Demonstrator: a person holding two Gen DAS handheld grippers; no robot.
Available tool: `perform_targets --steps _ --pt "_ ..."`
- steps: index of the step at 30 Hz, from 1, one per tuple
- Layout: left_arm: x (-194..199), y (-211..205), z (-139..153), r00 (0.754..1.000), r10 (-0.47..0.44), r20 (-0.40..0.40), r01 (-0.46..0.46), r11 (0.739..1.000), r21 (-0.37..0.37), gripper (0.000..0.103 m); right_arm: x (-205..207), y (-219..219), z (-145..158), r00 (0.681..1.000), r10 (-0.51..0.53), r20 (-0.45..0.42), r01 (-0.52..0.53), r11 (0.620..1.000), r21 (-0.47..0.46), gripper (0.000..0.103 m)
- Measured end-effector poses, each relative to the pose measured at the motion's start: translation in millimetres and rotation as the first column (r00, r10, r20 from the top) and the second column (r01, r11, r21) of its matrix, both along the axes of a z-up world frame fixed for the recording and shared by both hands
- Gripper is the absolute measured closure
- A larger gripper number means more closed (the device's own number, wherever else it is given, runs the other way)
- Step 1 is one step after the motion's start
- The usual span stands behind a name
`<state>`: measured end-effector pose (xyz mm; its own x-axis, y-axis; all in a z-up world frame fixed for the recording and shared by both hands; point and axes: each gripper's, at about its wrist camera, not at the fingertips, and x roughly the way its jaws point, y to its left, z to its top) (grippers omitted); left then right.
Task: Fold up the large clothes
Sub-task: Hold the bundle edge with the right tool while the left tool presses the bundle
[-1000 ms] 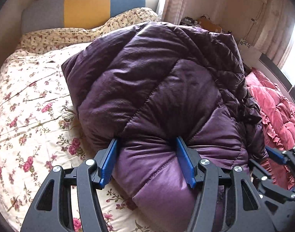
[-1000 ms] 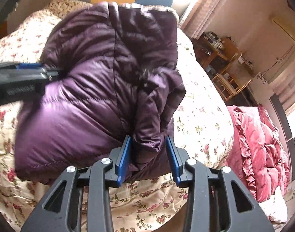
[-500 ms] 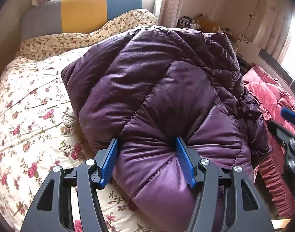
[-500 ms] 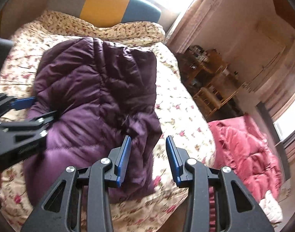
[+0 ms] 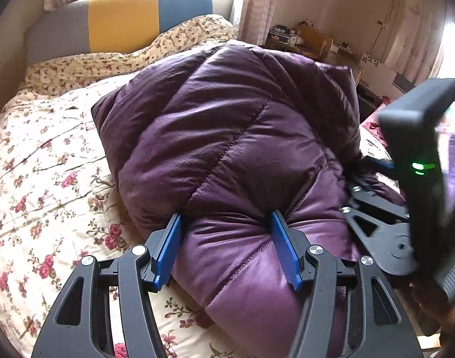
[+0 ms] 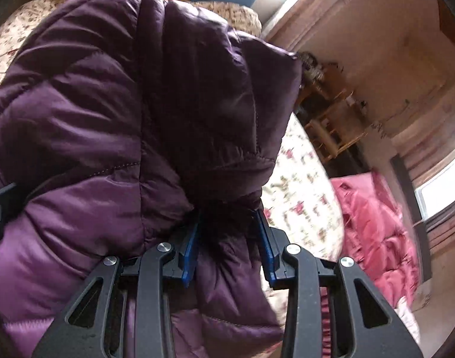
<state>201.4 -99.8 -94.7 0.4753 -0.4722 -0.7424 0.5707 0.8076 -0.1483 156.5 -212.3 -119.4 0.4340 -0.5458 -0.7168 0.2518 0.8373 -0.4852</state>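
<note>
Two grippers work one puffy, quilted purple down jacket bundled on the floral-sheeted bed: the left gripper clamps a thick near fold, while the right gripper is closing on a bunched edge. Light, soft and springy with a slick shell, it probably needs deep bites on stitched seams or hems.

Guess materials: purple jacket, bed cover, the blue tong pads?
Purple jacket: looks like thin woven synthetic shell, soft sheen, stitched puffy quilting, so probably padded fill. Bed cover: matte floral print, wrinkled, likely cotton or a blend. Blue pads: seem hard plastic or rubber, ridged face; cannot tell which.
</note>
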Motion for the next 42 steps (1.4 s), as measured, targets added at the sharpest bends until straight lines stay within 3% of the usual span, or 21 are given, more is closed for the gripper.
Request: perform_targets --steps 5,16,30,33,39,42 --pt "-2 -5 5 1.000 -0.009 0.013 0.009 1.000 -0.002 0.044 -5 -16 -11 1.000 -0.008 0.013 0.007 0.996 0.086 0.070" --pt "3 -19 10 0.999 -0.017 0.049 0.015 0.999 0.033 0.044 1 -32 -21 0.999 0.003 0.039 -0.009 0.986 0.168 0.070" --pt "20 -38 -13 0.997 -0.031 0.072 0.024 0.995 0.093 0.043 4 -54 -31 0.996 0.005 0.094 -0.028 0.969 0.244 0.070" --pt "22 -37 -17 0.998 -0.022 0.067 0.017 0.996 0.084 0.042 6 -55 -30 0.995 0.006 0.096 -0.030 0.967 0.254 0.070" --pt "24 -30 3 0.995 0.021 0.094 -0.026 0.998 0.053 0.040 6 -65 -18 0.997 0.000 0.082 -0.023 0.957 0.288 0.068" --pt "29 -28 12 0.993 0.043 0.112 -0.048 0.998 0.047 0.040 5 -69 -6 0.996 -0.009 0.090 -0.018 0.955 0.296 0.058"
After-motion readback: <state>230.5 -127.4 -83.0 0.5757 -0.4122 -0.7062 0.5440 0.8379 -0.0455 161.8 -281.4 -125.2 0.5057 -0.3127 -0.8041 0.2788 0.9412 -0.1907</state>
